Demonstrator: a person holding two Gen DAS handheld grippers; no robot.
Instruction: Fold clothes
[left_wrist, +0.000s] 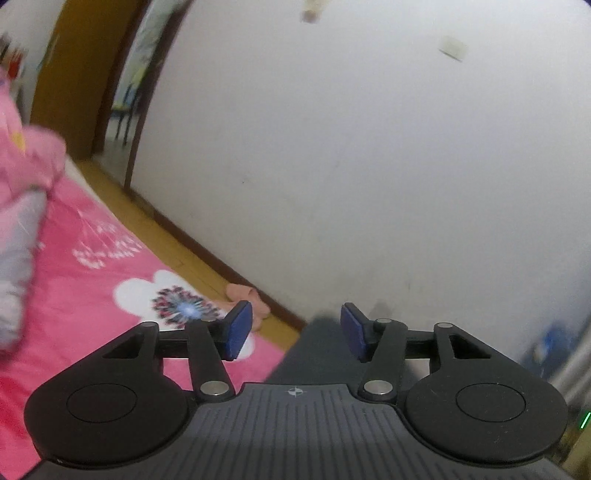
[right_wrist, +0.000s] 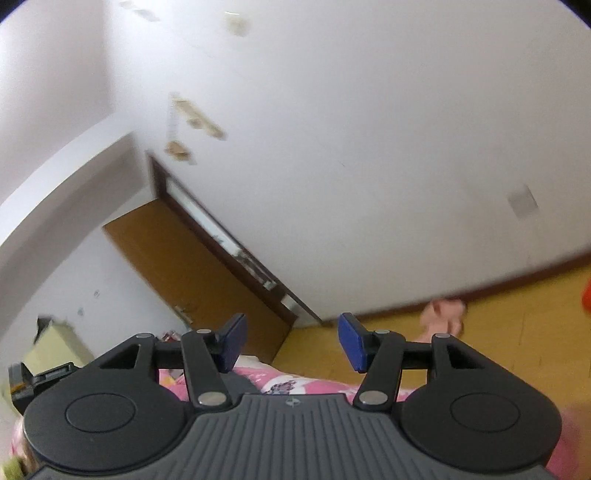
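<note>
In the left wrist view my left gripper (left_wrist: 295, 330) is open and empty, raised above a dark grey garment (left_wrist: 317, 354) lying on a pink flowered bedsheet (left_wrist: 85, 280). A blurred pile of pink and grey clothes (left_wrist: 22, 192) sits at the far left on the bed. In the right wrist view my right gripper (right_wrist: 291, 341) is open and empty, tilted up toward the wall, with the pink bedsheet (right_wrist: 288, 384) just below its fingers. No garment is held by either gripper.
A white wall (left_wrist: 369, 147) fills both views. A brown door (right_wrist: 192, 273) and doorway (left_wrist: 125, 92) stand at the left. Yellow wooden floor (right_wrist: 498, 332) runs along the bed, with pink slippers (right_wrist: 443, 317) near the baseboard; the slippers also show in the left wrist view (left_wrist: 247, 295).
</note>
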